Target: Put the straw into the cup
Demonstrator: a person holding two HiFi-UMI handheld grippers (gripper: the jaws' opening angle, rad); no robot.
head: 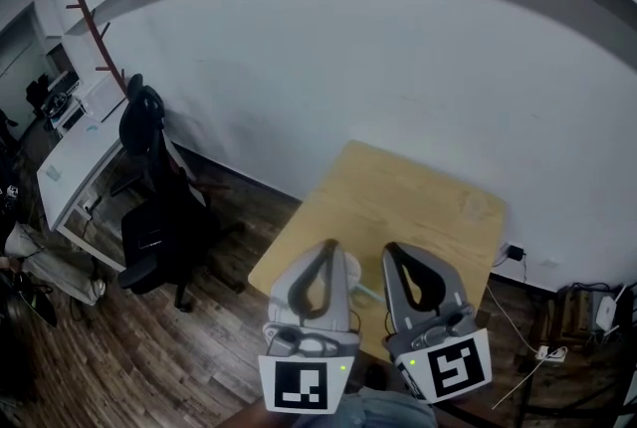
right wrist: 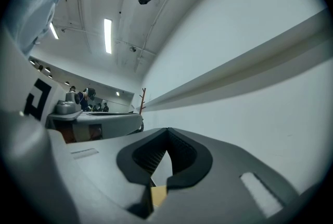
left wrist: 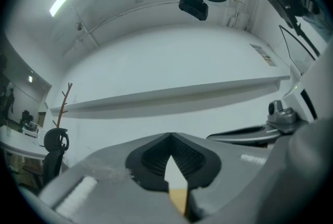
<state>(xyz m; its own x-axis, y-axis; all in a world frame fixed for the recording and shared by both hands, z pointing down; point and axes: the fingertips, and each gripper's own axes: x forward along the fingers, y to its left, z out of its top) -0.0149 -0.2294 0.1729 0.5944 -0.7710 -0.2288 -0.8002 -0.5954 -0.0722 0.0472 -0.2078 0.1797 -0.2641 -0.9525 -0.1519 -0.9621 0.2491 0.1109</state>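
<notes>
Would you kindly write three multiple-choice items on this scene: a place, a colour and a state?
1. Where does the black office chair stand in the head view?
A) left of the wooden table
B) on it
C) right of it

2. What colour is the table top?
A) black
B) light wood
C) red

3. How are the left gripper and right gripper?
A) wide open
B) shut on a spoon
C) shut, empty

Answers: 1 A, the chair shows at the table's left. 2 B, pale wood grain shows. 3 C, each pair of tips meets with nothing between.
</notes>
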